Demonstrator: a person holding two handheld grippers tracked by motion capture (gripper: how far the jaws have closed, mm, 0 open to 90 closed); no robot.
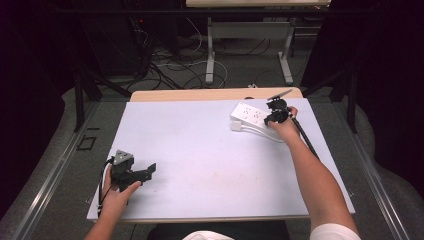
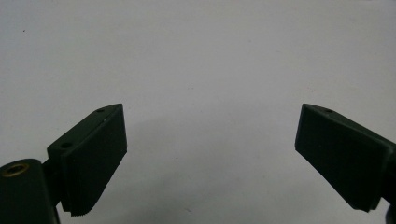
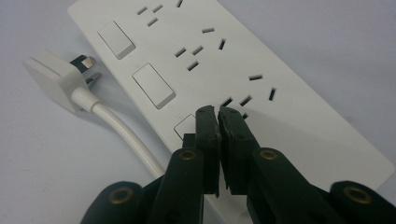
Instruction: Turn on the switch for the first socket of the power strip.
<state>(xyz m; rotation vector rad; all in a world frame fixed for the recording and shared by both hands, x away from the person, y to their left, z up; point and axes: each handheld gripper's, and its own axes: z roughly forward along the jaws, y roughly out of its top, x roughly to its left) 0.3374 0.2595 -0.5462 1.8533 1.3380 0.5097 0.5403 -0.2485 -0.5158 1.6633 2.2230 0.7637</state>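
At table's far right, power strip (image 1: 251, 117) lying diagonally, right gripper (image 3: 218, 112) jaws closed empty above it, left gripper (image 2: 210, 140) jaws wide.

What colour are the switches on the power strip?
White, like the power strip itself; the right gripper view shows it best.

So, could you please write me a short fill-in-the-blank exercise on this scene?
1. The left claw is ____ over the bare table.
2. The right claw is closed with its tips at the white ____.
3. The plug lies ____ the strip, not inserted.

Answers: open; power strip; beside
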